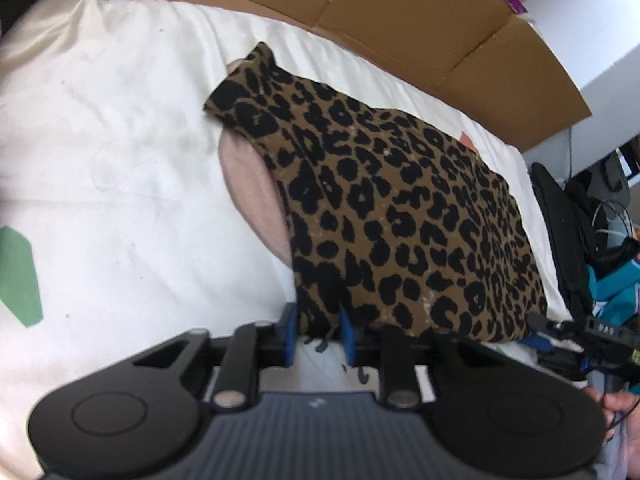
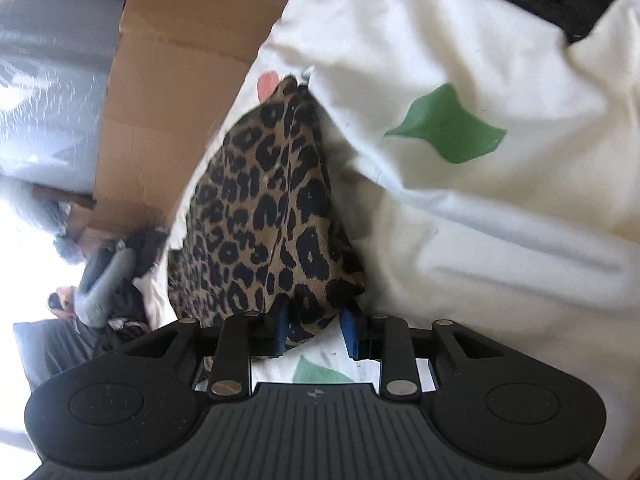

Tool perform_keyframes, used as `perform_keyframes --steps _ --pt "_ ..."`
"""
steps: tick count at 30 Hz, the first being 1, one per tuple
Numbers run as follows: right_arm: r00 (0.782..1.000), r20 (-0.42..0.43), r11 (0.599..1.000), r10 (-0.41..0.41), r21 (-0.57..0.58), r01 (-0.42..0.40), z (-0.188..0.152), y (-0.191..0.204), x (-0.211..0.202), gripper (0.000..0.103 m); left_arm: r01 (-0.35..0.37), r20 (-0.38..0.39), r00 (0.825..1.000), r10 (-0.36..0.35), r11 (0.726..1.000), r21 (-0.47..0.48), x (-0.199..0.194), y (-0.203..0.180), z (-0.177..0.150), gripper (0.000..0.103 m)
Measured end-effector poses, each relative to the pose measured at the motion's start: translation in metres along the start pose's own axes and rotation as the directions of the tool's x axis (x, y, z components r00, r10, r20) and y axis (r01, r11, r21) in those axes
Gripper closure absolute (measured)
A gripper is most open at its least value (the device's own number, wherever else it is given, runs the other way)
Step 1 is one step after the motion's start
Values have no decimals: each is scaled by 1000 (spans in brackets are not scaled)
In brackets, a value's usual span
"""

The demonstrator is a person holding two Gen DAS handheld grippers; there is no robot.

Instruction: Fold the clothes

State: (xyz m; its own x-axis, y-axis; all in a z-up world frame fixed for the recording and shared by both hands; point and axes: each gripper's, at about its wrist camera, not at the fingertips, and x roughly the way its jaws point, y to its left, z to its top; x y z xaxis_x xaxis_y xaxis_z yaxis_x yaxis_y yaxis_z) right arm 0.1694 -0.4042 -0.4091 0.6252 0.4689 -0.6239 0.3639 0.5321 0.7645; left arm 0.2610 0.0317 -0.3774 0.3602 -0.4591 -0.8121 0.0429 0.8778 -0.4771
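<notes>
A leopard-print garment [image 1: 400,200] lies folded on a white bed sheet [image 1: 120,160], running from the near edge toward the cardboard. My left gripper [image 1: 319,334] is shut on its near left corner, with cloth bunched between the blue pads [image 1: 290,332]. In the right wrist view the same garment [image 2: 260,200] rises in a ridge, and my right gripper [image 2: 316,332] is shut on its near corner. Part of the right gripper [image 1: 580,330] shows at the garment's near right corner in the left wrist view.
Flattened cardboard [image 1: 400,12] stands along the far side of the bed. The sheet carries a green patch [image 2: 444,128] and a pink patch [image 1: 252,192]. A black bag [image 1: 560,232], cables and teal cloth [image 1: 616,292] crowd the right edge. A hand [image 1: 624,404] shows at lower right.
</notes>
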Motion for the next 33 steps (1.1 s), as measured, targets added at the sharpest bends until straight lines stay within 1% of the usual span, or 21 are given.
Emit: perform_keyframes --steps 1,2,3,6,9,18,21,24,27,30,33 --pt "1000 2 1000 -3 3 3 1 0 2 73 8 -6 1000 -8 1000 -18 -1 3 2 96" --pt "1000 5 1000 -6 6 6 2 0 3 72 15 -7 1000 -15 1000 -26 -3 4 3 97" --pt "1000 7 1000 -9 9 9 3 0 5 74 22 -8 1000 -22 999 -34 -5 4 5 98" --pt "1000 17 1000 -9 22 8 2 1 4 88 8 -1 1000 -8 1000 16 -13 -4 5 99" --pt "1000 19 1000 -12 -2 12 1 8 0 92 12 -1 1000 -12 1000 26 -24 -10 9 99" --pt "1000 5 999 12 -43 -11 -2 25 -14 93 -5 -3 1000 6 999 46 -49 -19 15 99" --pt "1000 -26 999 0 -51 -1 -5 27 -14 93 -21 -56 998 22 1000 23 -42 -17 16 99" --pt "998 -62 997 -13 -74 8 -11 30 -15 93 -41 -90 995 45 998 48 -41 -20 17 99" --pt "996 -94 995 -13 -100 3 -18 34 -17 93 -51 -116 992 56 997 50 -42 -21 21 99" --pt "991 -131 988 -18 -154 -3 -26 42 -20 93 -62 -138 988 70 996 60 -45 -21 17 99" --pt "986 -164 981 -31 -193 -1 -34 49 -24 93 -69 -189 978 84 994 84 -43 -23 12 99"
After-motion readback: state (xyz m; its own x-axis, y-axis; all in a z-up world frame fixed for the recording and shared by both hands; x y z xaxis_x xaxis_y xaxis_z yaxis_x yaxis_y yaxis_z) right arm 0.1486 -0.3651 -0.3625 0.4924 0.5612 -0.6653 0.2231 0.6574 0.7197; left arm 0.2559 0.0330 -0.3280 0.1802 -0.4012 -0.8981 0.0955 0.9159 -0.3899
